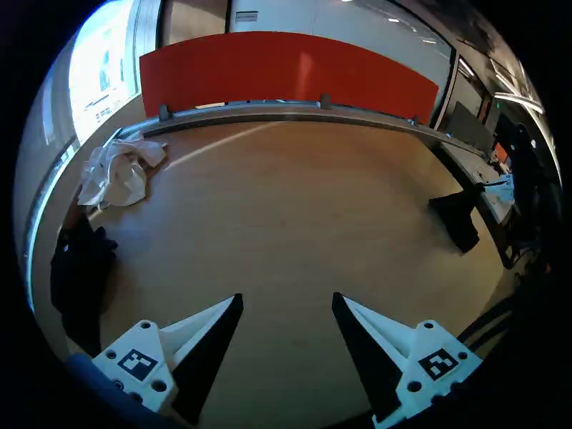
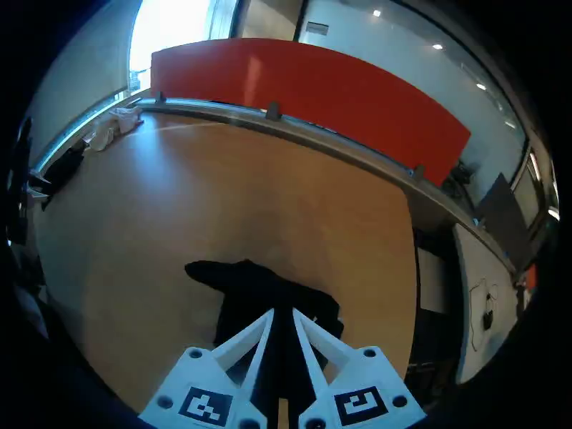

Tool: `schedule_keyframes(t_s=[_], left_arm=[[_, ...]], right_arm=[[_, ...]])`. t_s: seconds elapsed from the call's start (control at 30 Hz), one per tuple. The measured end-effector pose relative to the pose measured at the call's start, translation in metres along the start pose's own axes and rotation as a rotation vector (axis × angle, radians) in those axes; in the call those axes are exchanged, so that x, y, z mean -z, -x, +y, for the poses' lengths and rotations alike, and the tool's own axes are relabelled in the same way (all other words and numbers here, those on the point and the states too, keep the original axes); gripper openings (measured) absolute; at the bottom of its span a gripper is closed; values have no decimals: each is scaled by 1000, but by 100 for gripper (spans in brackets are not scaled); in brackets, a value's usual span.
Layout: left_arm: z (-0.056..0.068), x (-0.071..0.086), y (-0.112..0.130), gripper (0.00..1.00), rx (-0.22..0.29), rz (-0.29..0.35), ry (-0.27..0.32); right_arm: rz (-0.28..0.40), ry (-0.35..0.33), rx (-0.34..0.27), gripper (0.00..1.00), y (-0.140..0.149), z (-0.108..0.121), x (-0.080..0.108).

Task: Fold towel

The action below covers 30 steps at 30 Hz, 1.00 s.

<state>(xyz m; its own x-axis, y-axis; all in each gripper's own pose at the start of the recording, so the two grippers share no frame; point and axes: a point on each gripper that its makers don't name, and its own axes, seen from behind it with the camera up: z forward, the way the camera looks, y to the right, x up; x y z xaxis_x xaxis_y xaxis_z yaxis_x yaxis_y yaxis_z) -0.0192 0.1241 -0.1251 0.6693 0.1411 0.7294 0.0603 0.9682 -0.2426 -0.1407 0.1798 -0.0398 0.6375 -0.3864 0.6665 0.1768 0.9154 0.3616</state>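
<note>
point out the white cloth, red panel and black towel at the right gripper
white cloth (image 1: 118, 171), left gripper view, middle of the heap
red panel (image 1: 286, 71), left gripper view, centre of its face
black towel (image 2: 247, 284), right gripper view, middle of the cloth

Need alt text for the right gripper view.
Right gripper, fingers nearly together, over a crumpled black towel on a wooden table; whether it grips is unclear. A red partition stands behind the far edge.
</note>
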Motion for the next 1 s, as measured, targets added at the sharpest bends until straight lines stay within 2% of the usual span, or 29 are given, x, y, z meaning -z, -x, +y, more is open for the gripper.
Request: schedule_keyframes(t_s=[1.0], left_arm=[[-3,-2,0,92,6,-2,-9]], right_arm=[[10,-15,19,3,-13,-1,-8]])
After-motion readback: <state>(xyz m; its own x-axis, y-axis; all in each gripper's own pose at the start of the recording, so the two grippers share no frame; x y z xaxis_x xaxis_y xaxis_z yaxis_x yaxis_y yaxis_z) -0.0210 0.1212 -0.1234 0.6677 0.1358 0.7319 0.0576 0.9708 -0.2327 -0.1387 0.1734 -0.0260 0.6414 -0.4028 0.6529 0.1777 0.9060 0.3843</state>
